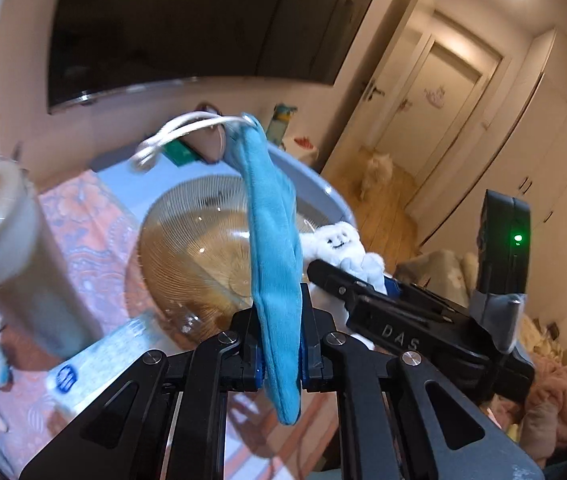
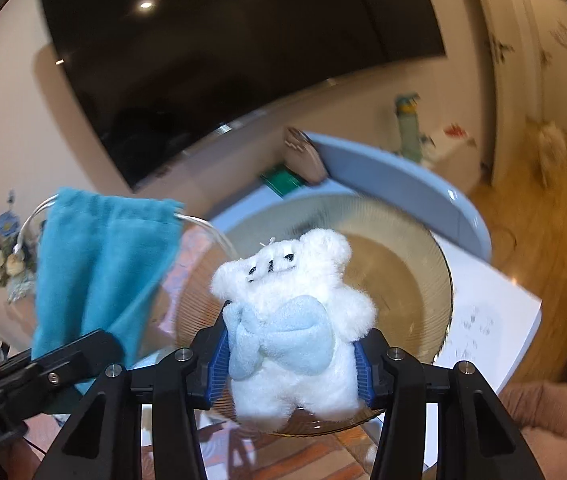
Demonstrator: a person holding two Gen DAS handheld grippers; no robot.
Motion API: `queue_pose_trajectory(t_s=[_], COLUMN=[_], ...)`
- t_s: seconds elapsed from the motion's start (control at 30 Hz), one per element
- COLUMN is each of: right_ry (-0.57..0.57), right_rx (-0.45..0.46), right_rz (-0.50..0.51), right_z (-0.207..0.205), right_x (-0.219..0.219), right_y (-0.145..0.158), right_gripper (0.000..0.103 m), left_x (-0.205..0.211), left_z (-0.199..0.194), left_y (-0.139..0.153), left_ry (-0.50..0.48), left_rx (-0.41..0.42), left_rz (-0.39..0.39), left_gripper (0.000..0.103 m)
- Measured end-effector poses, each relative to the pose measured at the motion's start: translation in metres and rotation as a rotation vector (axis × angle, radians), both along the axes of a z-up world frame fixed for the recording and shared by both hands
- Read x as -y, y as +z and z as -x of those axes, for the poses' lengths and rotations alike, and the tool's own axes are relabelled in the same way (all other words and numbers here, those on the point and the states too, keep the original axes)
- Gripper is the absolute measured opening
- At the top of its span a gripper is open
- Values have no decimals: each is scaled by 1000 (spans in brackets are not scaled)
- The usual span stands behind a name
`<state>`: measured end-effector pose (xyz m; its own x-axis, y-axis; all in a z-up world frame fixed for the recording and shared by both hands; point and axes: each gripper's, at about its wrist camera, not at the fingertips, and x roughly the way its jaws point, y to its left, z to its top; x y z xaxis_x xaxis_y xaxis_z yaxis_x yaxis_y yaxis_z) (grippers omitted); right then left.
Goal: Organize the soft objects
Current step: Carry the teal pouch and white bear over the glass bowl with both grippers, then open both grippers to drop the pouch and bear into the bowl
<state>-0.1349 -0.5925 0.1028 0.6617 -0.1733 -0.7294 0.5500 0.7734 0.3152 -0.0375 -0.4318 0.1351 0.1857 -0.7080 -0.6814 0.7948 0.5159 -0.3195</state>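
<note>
You're clamping the blue drawstring pouch (image 1: pixel 273 248) in the left gripper (image 1: pixel 279 356) and the white plush bear (image 2: pixel 295 320) in the right gripper (image 2: pixel 291 364); amber glass bowl (image 2: pixel 415 264) sitting directly beneath both, frame center.

Teal pouch (image 1: pixel 273 248); white plush (image 2: pixel 297 320); amber ribbed bowl (image 2: pixel 423 280)

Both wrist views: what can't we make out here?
- Left wrist view: the blue pouch hides the middle of the glass bowl; the white plush is partly behind the right gripper.
- Right wrist view: the plush covers the bowl's centre, so its contents are unseen.
- Left wrist view: the carton label is too blurred to read.
</note>
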Motion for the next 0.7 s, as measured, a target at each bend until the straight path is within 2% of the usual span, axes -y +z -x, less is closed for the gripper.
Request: queue_pose_trajectory(t_s=[0.17,0.33,0.37,0.43,0.47,0.7], right_ry=[-34,-55,-54,-56,-53,-37], right_rx=[-28,-39,-39,-44,-39,-5], right_rz=[-58,-136,-140,-132,-127,-92], right_z=[-6,-4,-4,-3,0,10], right_x=[13,26,26,25,25,13], right_y=[-18,-32,-32,-32,-32,-12], right_gripper=[50,61,61,61,61,62], left_x=[29,36,37,39,37,19], left_z=[-3,-16,-18,-20,-21,-2], left_y=[-21,-35,-38,-44,-46,-31], left_ry=[-14,-2,0,4,11,-42], left_rx=[11,-8,-14,-39,-43,-27], left_rz=[-73,-93,-107,-126,-129,-99], left_gripper=[9,11,14,41,45,47])
